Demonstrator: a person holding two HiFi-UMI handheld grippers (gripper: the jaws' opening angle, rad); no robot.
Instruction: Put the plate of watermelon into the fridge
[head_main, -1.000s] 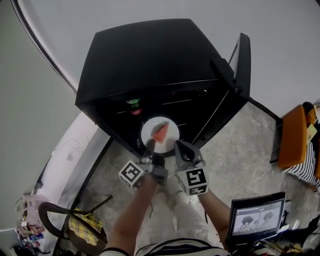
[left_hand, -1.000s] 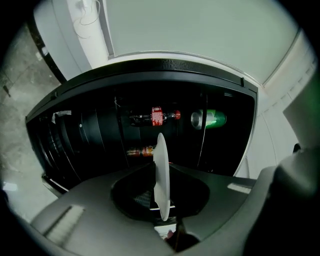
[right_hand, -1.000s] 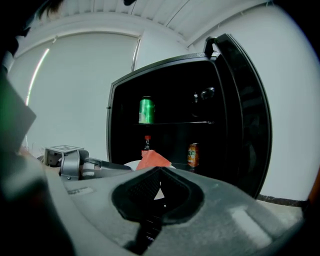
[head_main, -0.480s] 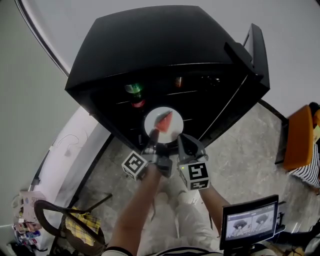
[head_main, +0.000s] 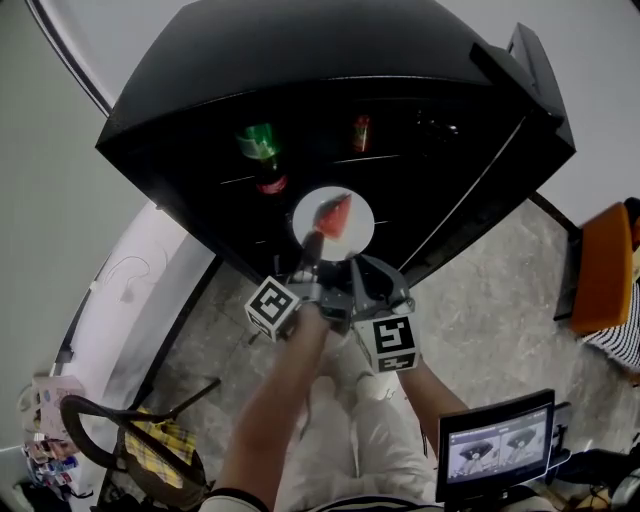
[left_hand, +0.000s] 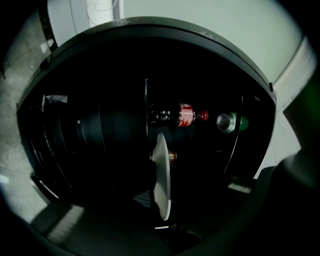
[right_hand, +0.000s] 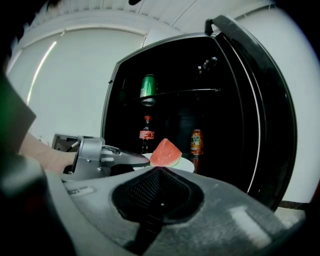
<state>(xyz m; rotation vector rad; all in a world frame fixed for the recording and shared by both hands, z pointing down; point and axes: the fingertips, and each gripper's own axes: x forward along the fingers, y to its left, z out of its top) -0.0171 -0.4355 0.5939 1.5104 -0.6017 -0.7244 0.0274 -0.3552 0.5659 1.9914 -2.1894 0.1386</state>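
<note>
Close to the person's body, the right gripper (head_main: 362, 280) has its jaws shut together with nothing in them. Just beside it, the left gripper (head_main: 310, 258) is pinched tight on the near edge of the plate (head_main: 357, 228) and holds it out flat in the air.

A moment ago the plate was lower and the fridge (head_main: 300, 80) looked smaller. Now the person has moved in closer and the plate has gone up and forward. It sits right at the dark mouth of the fridge, with the door (head_main: 540, 90) wide open. I think the plate is almost in, but it is not resting on a shelf (right_hand: 175, 91) yet.

The plate is white and round. On it stands one wedge of watermelon (head_main: 333, 215), red with a thin green rind, pointing up.

Further in, a cola bottle (right_hand: 145, 135) and an orange bottle (right_hand: 196, 142) stand behind the plate. A green can (right_hand: 147, 86) sits higher up on the shelf.
</note>
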